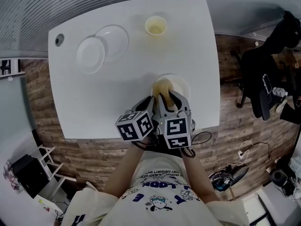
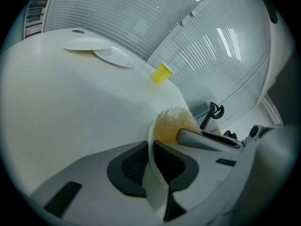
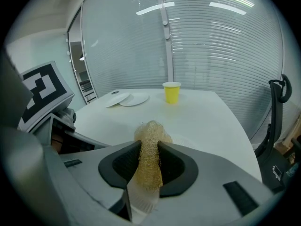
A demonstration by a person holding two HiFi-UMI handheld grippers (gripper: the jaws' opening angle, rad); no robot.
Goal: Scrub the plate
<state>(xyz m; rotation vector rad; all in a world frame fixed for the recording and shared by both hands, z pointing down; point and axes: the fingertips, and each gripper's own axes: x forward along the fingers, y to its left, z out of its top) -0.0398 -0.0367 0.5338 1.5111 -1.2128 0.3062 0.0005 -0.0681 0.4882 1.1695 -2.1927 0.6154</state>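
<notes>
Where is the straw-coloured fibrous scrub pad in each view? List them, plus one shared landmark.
Head view: scrub pad low centre, over the white round plate.
Left gripper view: scrub pad right of centre, past the plate's rim.
Right gripper view: scrub pad centre, clamped between the right gripper's jaws.
Shared landmark: small yellow cup.

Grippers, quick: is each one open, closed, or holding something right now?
Left gripper: closed on the plate rim.
Right gripper: closed on the scrubber.
</notes>
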